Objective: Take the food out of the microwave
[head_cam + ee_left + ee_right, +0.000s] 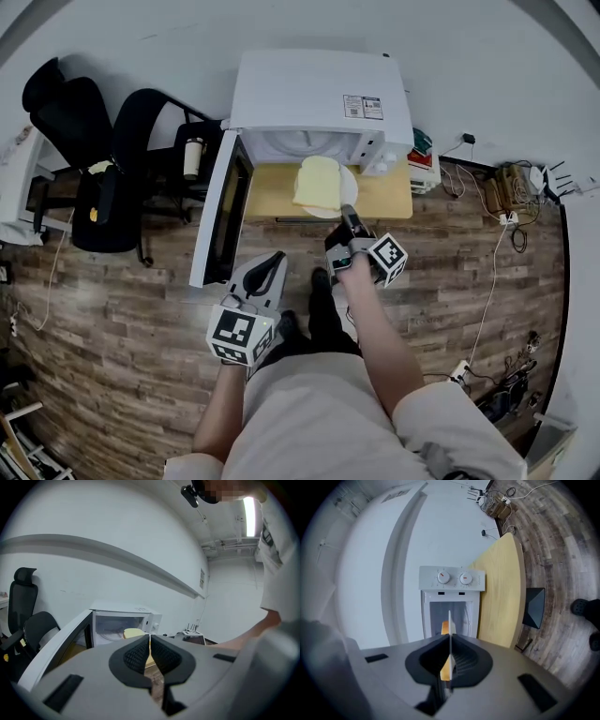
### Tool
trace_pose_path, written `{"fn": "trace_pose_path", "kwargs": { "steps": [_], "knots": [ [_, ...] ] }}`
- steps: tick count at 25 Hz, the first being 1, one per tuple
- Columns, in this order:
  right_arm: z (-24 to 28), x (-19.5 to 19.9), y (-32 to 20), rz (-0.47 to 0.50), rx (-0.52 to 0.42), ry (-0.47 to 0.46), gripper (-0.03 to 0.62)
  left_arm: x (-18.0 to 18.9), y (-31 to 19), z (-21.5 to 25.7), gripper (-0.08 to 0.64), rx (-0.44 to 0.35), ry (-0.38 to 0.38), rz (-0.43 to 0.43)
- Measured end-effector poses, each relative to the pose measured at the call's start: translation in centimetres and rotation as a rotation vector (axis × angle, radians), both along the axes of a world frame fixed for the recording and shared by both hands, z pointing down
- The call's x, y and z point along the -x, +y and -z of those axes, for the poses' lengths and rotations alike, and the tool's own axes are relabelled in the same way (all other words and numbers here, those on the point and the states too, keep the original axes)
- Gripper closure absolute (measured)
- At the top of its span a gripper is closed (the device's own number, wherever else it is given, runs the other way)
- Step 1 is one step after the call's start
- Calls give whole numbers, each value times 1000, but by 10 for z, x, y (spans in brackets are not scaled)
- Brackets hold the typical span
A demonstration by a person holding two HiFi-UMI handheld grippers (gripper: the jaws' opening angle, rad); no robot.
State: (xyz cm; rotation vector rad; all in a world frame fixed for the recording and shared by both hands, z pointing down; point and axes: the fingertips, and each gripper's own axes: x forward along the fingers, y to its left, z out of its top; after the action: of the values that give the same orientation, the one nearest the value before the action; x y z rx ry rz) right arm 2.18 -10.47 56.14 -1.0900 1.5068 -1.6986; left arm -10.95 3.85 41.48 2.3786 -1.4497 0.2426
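I see a boxy white microwave (319,94) with a smooth, faintly glossy shell, a pale matt wooden tabletop (272,192), and brown grainy plank flooring (122,309).

Microwave (319,98), apparently on wooden table (269,192)

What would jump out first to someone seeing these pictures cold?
The white microwave sits on a wooden table, its door standing wide open to the left. Just in front of the opening, the right gripper is clamped on the rim of a white plate carrying a pale yellow slice of food. The left gripper hangs lower, near the door, shut and empty.
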Motion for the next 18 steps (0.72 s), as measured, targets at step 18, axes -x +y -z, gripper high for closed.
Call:
{"fn": "trace_pose_path", "kwargs": {
  "steps": [18],
  "knots": [
    [65,-7,102,-44,-66,-53,580,-1,57,1,549,-21,9,-64]
  ]
}}
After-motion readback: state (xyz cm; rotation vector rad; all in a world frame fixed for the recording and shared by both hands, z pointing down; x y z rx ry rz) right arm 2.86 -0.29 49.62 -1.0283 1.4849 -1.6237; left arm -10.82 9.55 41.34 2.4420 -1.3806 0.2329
